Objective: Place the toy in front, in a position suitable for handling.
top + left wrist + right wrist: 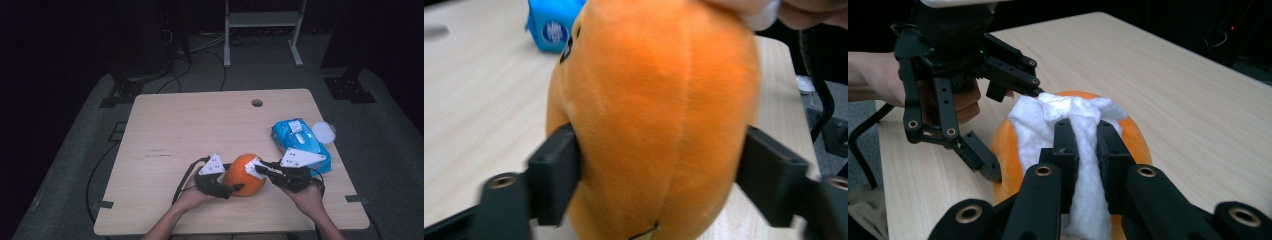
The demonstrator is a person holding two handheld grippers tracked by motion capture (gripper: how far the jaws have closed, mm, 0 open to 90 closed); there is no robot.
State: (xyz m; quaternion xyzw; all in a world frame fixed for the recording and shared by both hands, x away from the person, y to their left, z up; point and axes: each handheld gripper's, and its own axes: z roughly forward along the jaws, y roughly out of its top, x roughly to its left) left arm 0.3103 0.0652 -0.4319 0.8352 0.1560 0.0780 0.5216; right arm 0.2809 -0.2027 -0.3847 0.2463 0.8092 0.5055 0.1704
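Dark rm, wood table: left hand-held gripper clamps orange plush, right hand-held gripper pinches white wipe.

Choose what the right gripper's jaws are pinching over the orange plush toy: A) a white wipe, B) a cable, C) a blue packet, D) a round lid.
A: the right gripper has its jaws shut on the white wipe draped over the orange plush toy.

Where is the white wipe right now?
In the right gripper view, the white wipe lies on top of the orange plush toy, pinched by the right gripper, near the table's front edge.
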